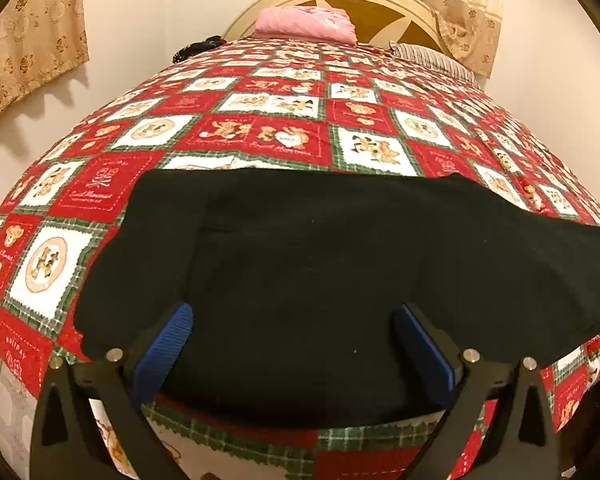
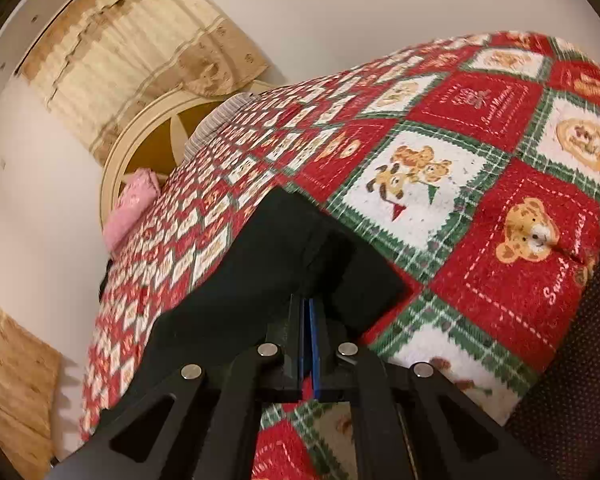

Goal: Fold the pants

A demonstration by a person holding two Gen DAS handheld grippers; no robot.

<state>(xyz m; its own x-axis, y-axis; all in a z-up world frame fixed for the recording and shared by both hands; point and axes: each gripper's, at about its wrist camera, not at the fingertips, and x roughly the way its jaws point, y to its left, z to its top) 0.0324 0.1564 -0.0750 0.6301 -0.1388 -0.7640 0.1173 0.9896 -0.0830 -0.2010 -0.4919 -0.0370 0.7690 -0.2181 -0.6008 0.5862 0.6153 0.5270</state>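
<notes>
One pair of black pants (image 1: pixel 340 272) lies flat across the quilt (image 1: pixel 260 120), its right end cut off by the frame. The left gripper (image 1: pixel 296 344) hovers wide over the near edge — the right gripper (image 2: pixel 310 320) is pinched on a pants corner, fabric hiding its tips.
</notes>
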